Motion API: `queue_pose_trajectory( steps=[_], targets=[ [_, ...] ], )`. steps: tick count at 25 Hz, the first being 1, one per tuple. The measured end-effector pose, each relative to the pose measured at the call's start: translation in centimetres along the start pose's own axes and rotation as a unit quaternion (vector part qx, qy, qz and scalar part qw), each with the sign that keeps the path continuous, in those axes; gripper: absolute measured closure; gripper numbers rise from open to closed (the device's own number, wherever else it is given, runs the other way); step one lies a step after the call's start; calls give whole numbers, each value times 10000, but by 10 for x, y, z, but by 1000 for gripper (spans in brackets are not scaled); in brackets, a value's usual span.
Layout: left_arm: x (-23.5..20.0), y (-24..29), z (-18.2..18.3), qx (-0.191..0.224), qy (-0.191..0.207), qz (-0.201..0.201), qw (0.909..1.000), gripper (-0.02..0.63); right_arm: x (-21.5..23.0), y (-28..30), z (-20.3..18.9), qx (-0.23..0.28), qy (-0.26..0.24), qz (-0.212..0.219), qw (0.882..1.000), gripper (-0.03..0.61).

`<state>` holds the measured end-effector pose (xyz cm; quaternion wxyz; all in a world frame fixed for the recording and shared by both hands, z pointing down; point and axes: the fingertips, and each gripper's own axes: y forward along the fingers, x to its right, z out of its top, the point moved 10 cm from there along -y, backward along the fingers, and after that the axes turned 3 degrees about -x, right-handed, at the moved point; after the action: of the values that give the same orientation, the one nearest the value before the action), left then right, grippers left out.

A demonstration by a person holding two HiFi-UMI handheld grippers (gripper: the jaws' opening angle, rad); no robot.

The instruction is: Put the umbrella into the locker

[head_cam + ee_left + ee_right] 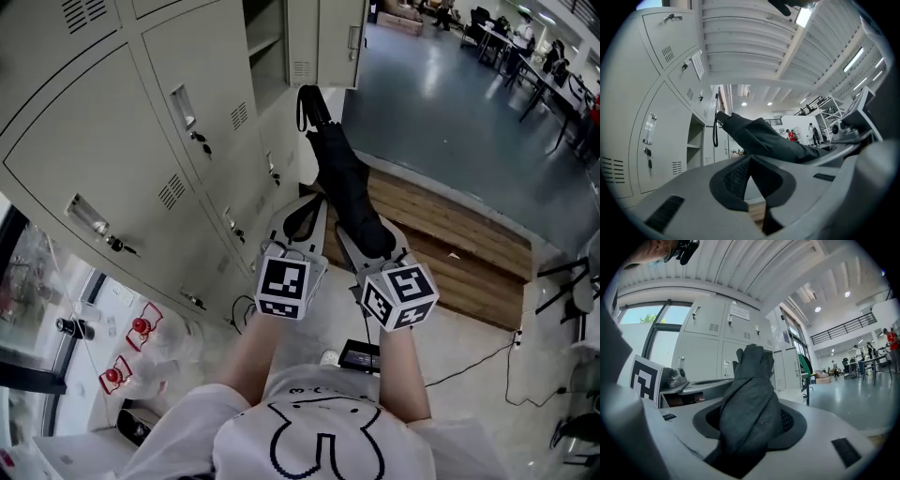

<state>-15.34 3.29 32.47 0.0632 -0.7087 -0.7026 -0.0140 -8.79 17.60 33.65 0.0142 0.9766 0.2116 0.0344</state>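
A folded black umbrella [345, 173] points up and away from me toward the grey lockers [141, 141], its strap end near an open compartment [267, 47]. My right gripper [370, 239] is shut on the umbrella's lower part. In the right gripper view the dark fabric [750, 399] fills the gap between the jaws. My left gripper [314, 202] is just left of the umbrella, level with the right one, shut with nothing in it. In the left gripper view its pads [736, 178] meet at the tips, and the umbrella [764, 138] crosses above them toward the open locker [695, 145].
Locker doors with keys hanging in them [117, 246] line the left side. An open locker door [323, 37] hangs at the top. A wooden step [450, 234] lies ahead on the right, then grey floor with tables and people [525, 47] far off. A cable [469, 366] runs on the floor.
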Motion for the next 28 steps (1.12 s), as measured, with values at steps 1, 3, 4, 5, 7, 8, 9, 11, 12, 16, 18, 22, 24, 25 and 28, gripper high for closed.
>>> queue_pose_trajectory(
  steps=[1,3,4,5,7,8,9,11,12,16,18,22,24,25,28],
  targets=[
    [-1,10,-1,5,7,66,10000,589,11,7,1,-21,0,59,10000,362],
    [-3,29,-2,22,-29,220,9998,589,31,19,3,-52,-13,175,9998,362],
    [-3,38,-3,28,-62,306,9995,590,41,23,4,-69,-21,231,9997,362],
    [-3,46,-3,29,-91,390,9992,591,51,27,6,-86,-24,287,9995,362],
    [-3,61,-6,13,-128,529,9985,591,70,36,8,-116,-26,397,9991,362],
    [-2,67,-8,-1,-135,576,9982,591,78,40,8,-129,-37,447,9989,362],
    [-2,73,-10,-21,-133,611,9980,591,86,44,8,-143,-53,487,9987,362],
    [-3,83,-15,-78,-131,678,9976,591,99,52,7,-173,-59,552,9983,362],
    [-4,88,-17,-105,-144,720,9972,589,105,56,6,-187,-45,588,9981,362],
    [-12,107,-22,-147,-168,863,9960,591,121,72,2,-246,-54,736,9970,362],
    [-16,118,-25,-165,-161,901,9957,591,129,81,0,-269,-33,790,9965,362],
    [-28,142,-34,-221,-152,915,9954,591,145,104,-3,-303,-12,851,9959,362],
    [-36,156,-37,-218,-141,907,9955,589,154,118,-4,-291,-11,874,9957,362],
    [-40,164,-39,-215,-133,906,9956,591,159,125,-3,-291,-13,890,9956,362],
    [-56,189,-43,-221,-140,951,9951,591,175,151,-2,-357,-43,943,9949,362]
  ],
)
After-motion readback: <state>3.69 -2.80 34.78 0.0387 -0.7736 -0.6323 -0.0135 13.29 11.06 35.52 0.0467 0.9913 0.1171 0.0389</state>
